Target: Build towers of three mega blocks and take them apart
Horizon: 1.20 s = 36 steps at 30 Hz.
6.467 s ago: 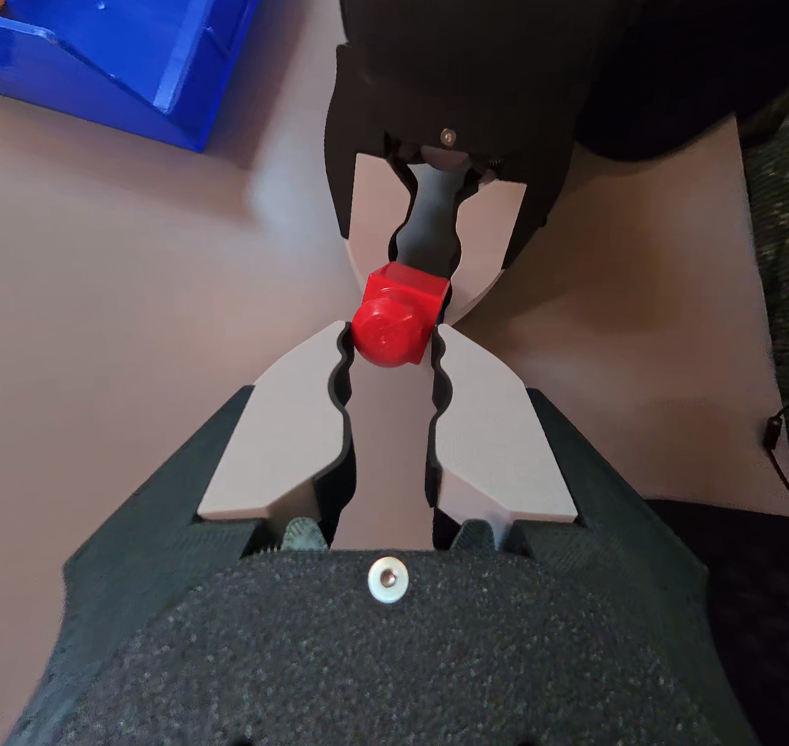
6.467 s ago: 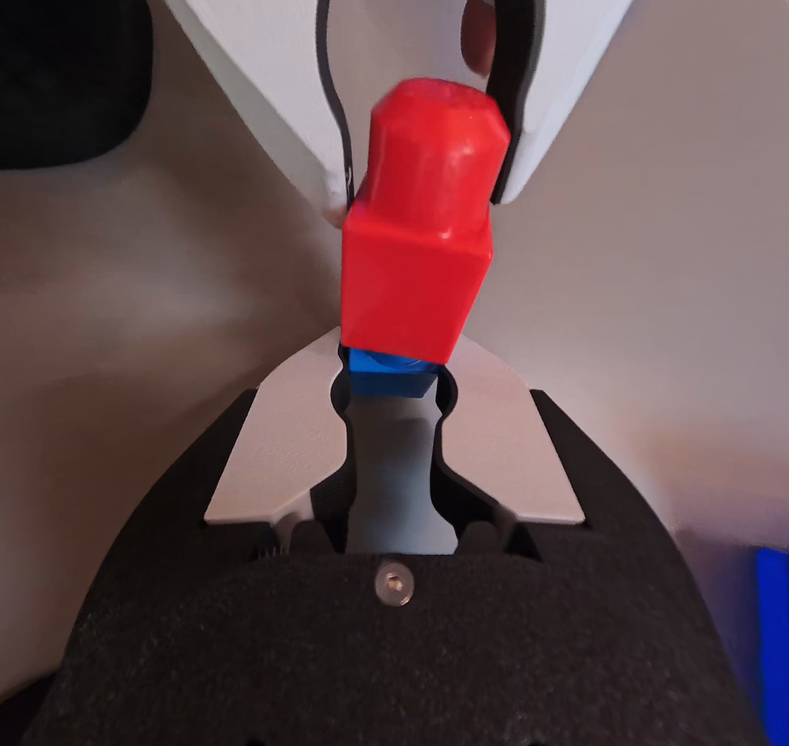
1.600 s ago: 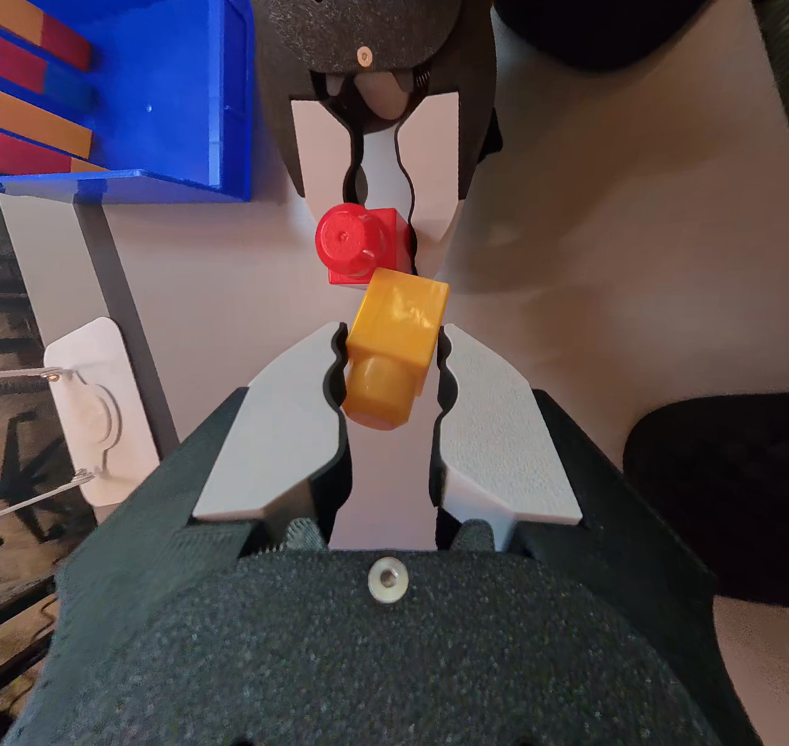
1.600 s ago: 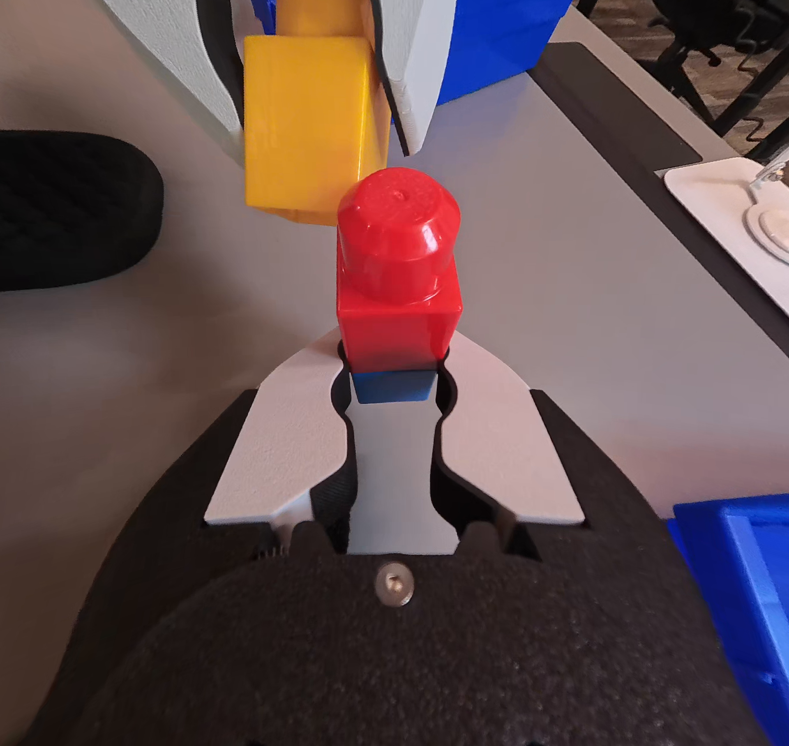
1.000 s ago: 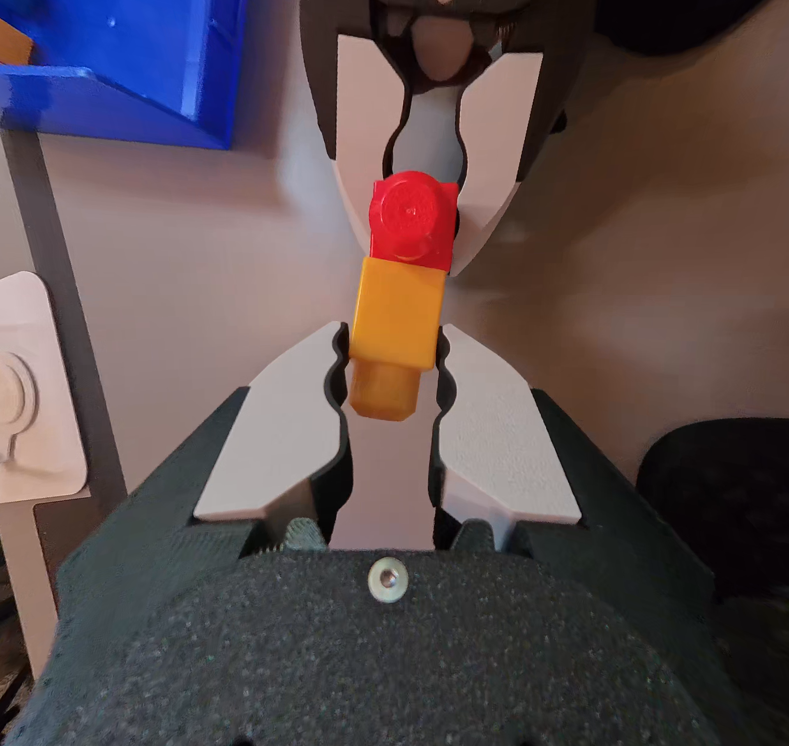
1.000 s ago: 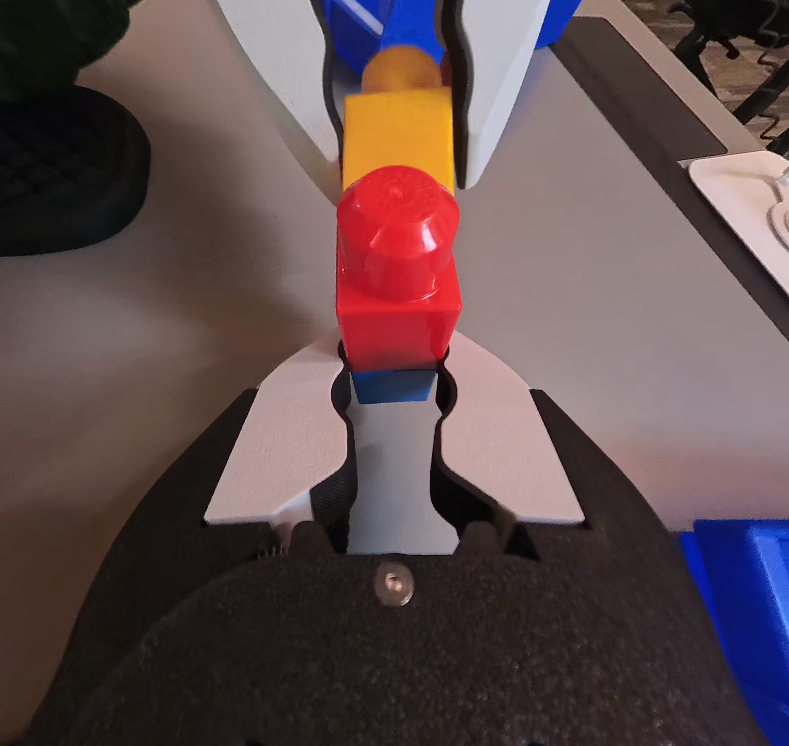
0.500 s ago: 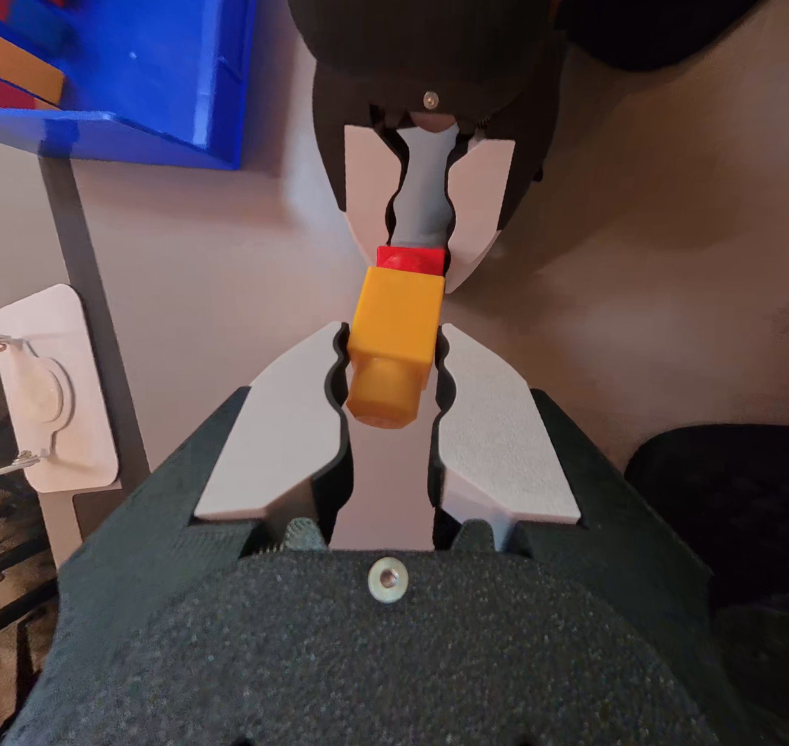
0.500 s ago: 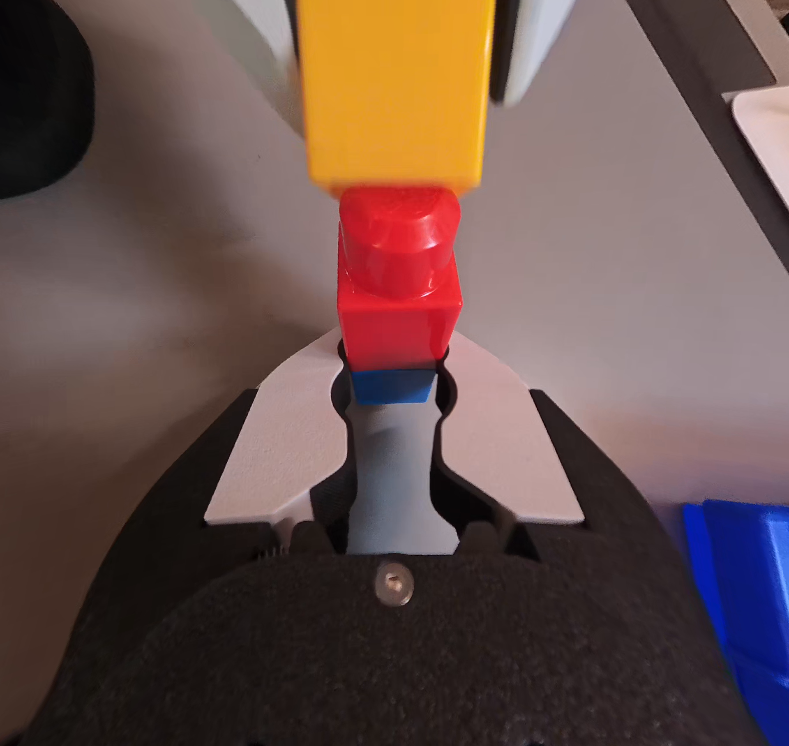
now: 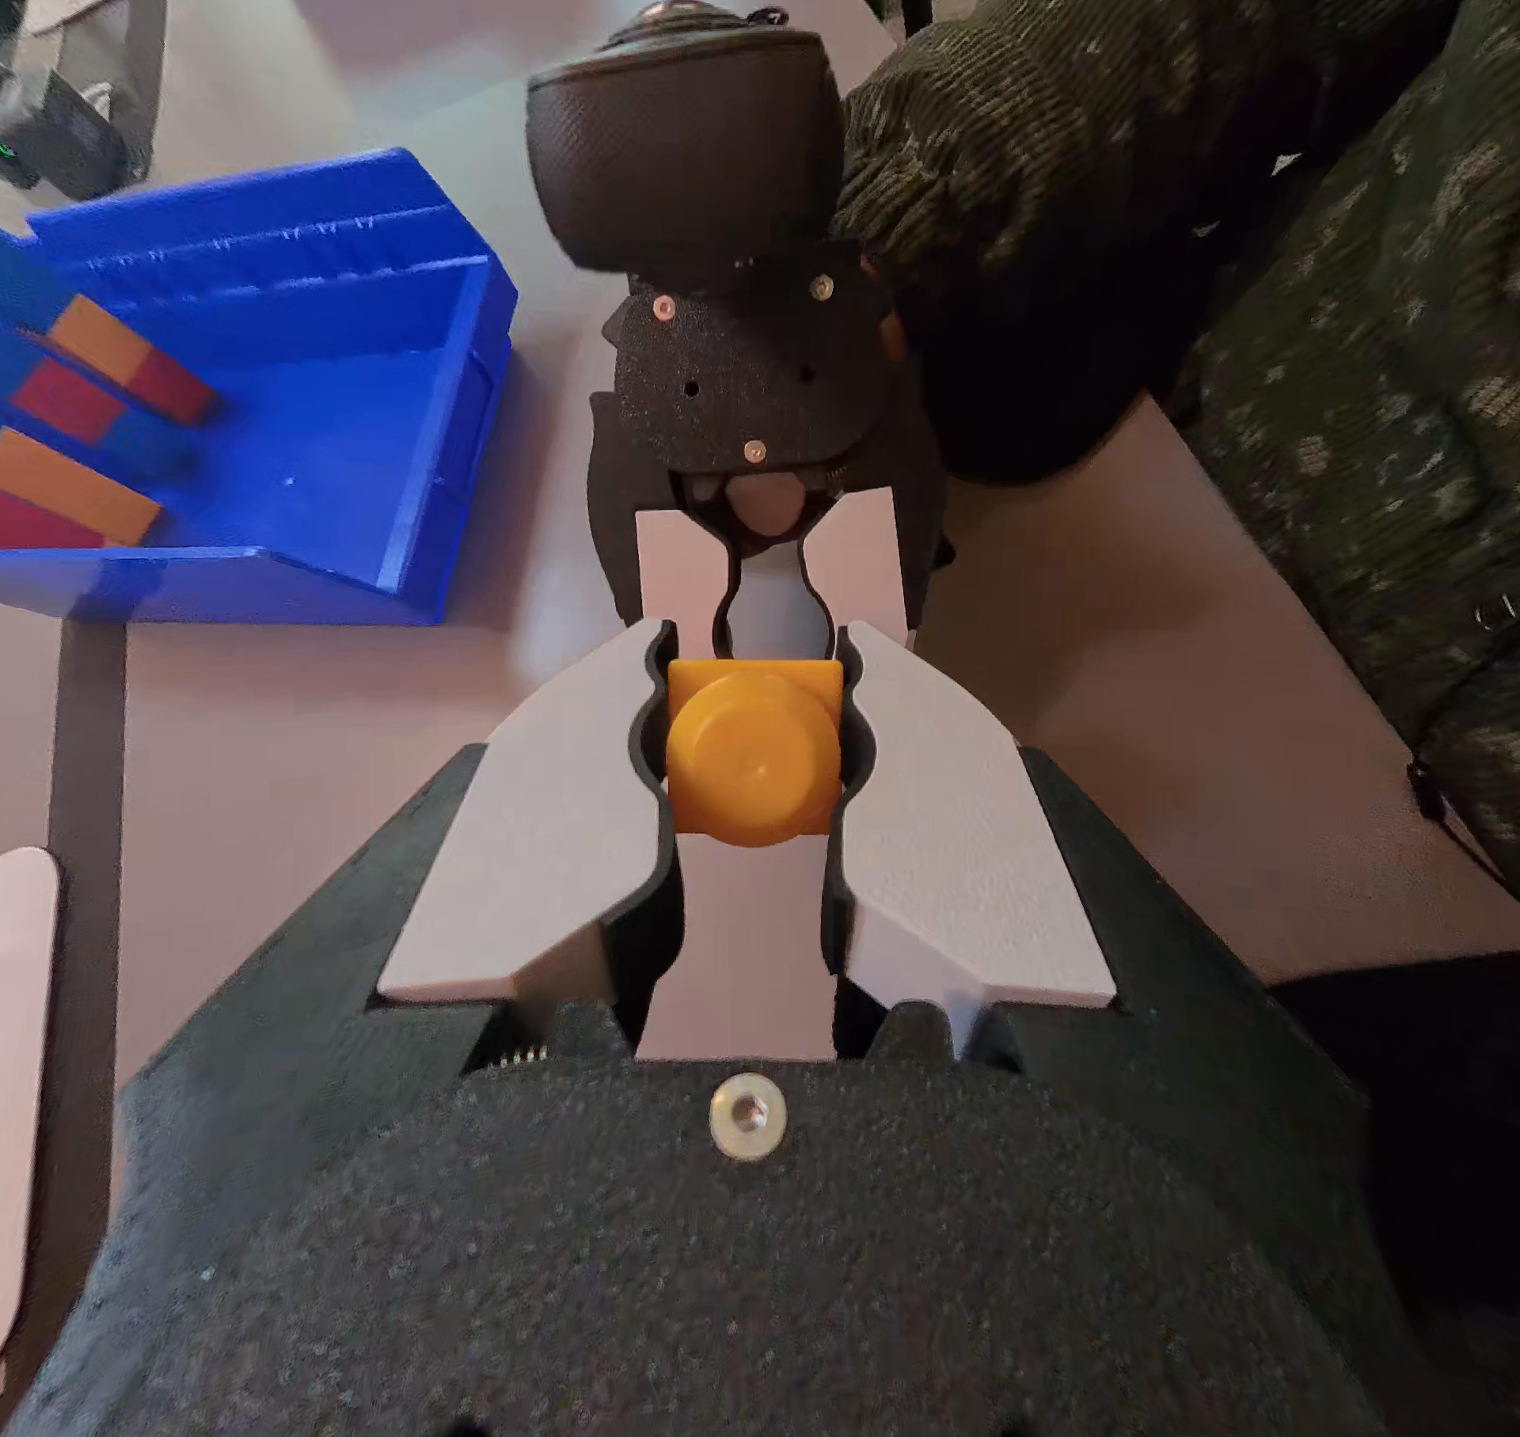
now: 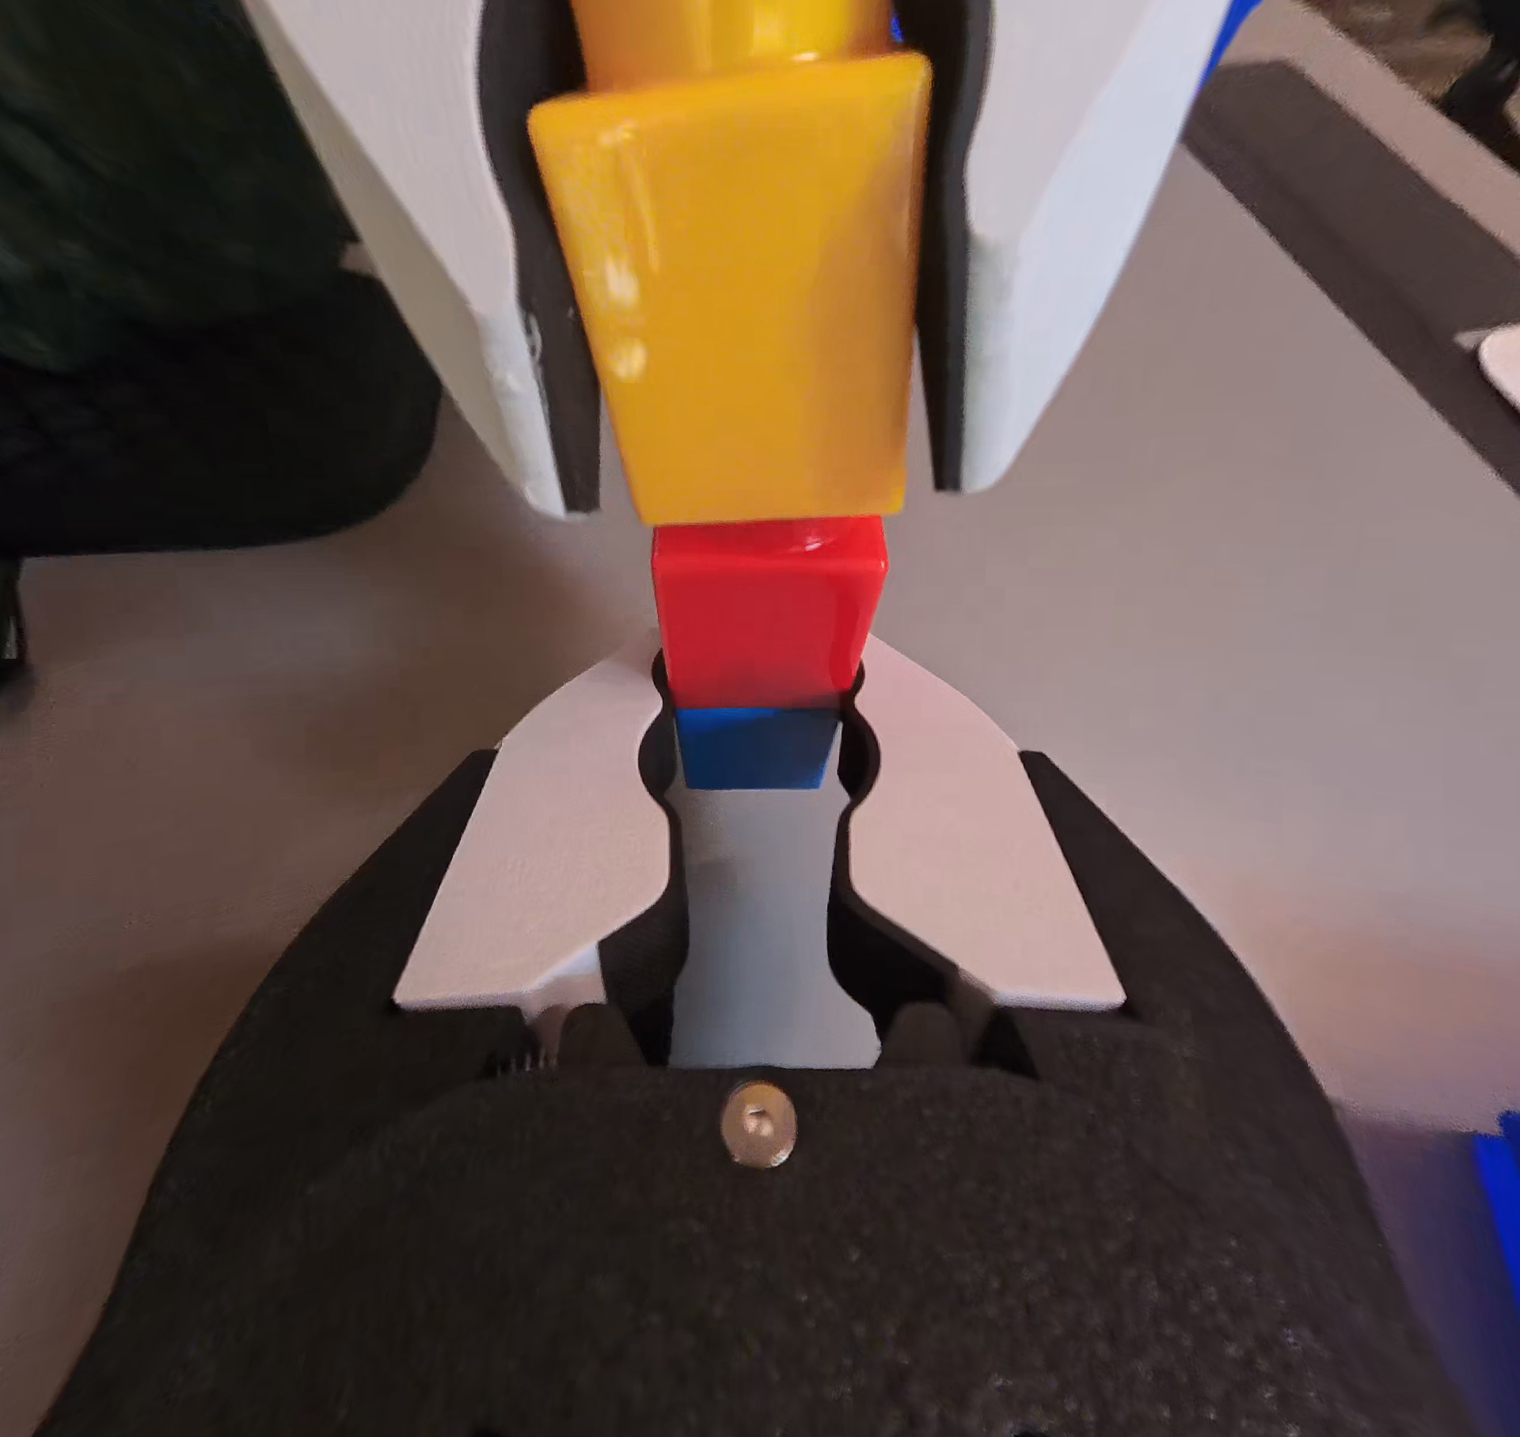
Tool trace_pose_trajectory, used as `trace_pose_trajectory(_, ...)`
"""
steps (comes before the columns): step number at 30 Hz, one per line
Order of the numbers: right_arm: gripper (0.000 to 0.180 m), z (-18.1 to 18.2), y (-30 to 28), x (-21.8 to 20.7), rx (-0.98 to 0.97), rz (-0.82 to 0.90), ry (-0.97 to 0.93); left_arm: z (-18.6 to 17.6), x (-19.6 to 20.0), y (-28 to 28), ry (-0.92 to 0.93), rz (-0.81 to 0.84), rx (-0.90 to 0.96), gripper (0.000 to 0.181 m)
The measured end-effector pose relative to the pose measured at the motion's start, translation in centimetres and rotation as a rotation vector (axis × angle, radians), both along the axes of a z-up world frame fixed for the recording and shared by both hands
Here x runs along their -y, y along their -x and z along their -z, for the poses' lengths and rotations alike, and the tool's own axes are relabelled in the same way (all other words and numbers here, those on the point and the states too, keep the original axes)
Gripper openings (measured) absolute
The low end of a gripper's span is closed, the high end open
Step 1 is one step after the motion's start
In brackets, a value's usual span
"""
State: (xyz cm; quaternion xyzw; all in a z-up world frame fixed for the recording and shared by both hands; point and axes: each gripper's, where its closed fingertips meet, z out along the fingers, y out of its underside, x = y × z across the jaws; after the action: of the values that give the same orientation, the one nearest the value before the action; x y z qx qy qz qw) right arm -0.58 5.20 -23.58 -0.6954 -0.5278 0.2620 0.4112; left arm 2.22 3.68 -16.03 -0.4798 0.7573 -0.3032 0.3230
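Glossy yellow block, square-bodied, clamped in left claw; right claw grips blue block under red block.

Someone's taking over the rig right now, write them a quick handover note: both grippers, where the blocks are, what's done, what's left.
Left hand-held gripper: shut on the yellow block, stud facing its camera.
Right hand-held gripper: shut on the blue block, with the red block stacked on it.
Blocks: all three are held in the air above the table; yellow sits on red's stud, nearly seated, a sliver of stud still showing.
Done: blue-red joined, yellow capped on.
Left: probably a final press, then take the tower apart.
Blue bin with other towers sits to the left.
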Motion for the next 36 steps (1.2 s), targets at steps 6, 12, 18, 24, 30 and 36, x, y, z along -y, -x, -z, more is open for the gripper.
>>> trace_pose_trajectory(6, 0.036, -0.4, 0.8, 0.4, 0.023, -0.021, -0.142, 0.5, 1.2, 0.8, 0.073, 0.048, -0.063, 0.037)
trace_pose_trajectory(12, 0.036, -1.4, 1.2, 0.3, -0.071, -0.002, -0.135, -0.2, 0.7, 1.0, 0.085, 0.041, -0.015, 0.038)
trace_pose_trajectory(18, 0.036, -2.1, 0.7, -0.8, -0.117, 0.067, -0.144, -0.6, -0.1, 0.6, 0.051, 0.003, 0.015, 0.038)
trace_pose_trajectory(24, 0.036, -2.9, 0.3, -1.0, -0.161, 0.077, -0.146, -1.5, -0.5, 0.3, 0.099, -0.014, 0.094, 0.037)
trace_pose_trajectory(30, 0.036, -4.6, 0.0, -0.9, -0.230, 0.063, -0.168, -3.9, -0.4, -0.4, 0.078, 0.000, 0.256, 0.040)
trace_pose_trajectory(36, 0.036, -5.2, -0.4, -0.9, -0.256, 0.058, -0.174, -3.9, -0.7, -0.5, 0.048, -0.021, 0.258, 0.041)
